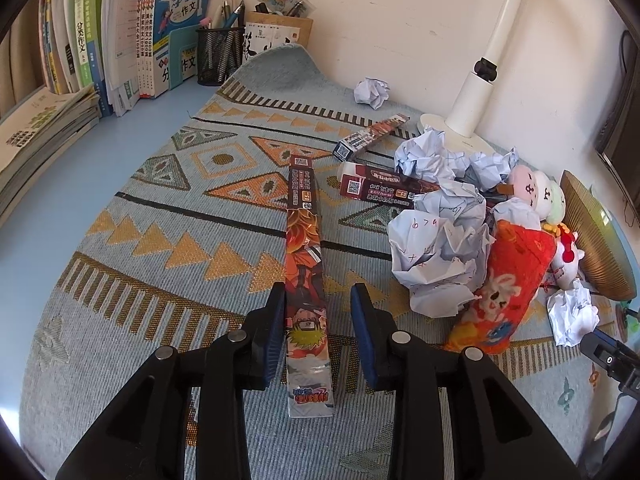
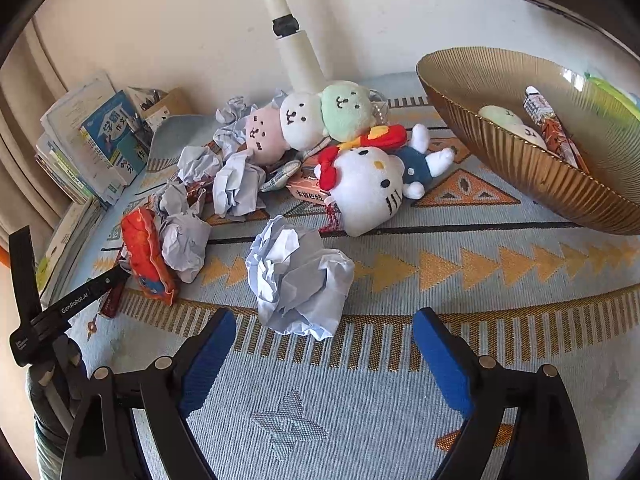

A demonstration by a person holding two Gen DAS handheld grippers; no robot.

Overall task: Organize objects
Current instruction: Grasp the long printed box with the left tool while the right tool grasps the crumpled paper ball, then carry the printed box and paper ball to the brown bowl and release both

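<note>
My left gripper (image 1: 318, 300) is open, its jaws astride a long orange cartoon-print box (image 1: 306, 264) lying on the patterned mat; the left pad is close to the box, the right pad stands apart. Two more such boxes (image 1: 370, 138) (image 1: 384, 186) lie beyond. My right gripper (image 2: 324, 326) is open and empty, just short of a crumpled paper ball (image 2: 298, 276). Behind it lie a white cat plush (image 2: 368, 188), a three-headed plush (image 2: 304, 122) and a red pouch (image 2: 148, 256). A gold bowl (image 2: 520, 160) at right holds a box and a plush.
Several crumpled papers (image 1: 436, 252) and toys pile at the mat's right. Books (image 1: 120, 32) and a mesh pen cup (image 1: 218, 56) stand at the back left. A white lamp base (image 1: 460, 120) stands by the wall. The left gripper shows in the right wrist view (image 2: 72, 304).
</note>
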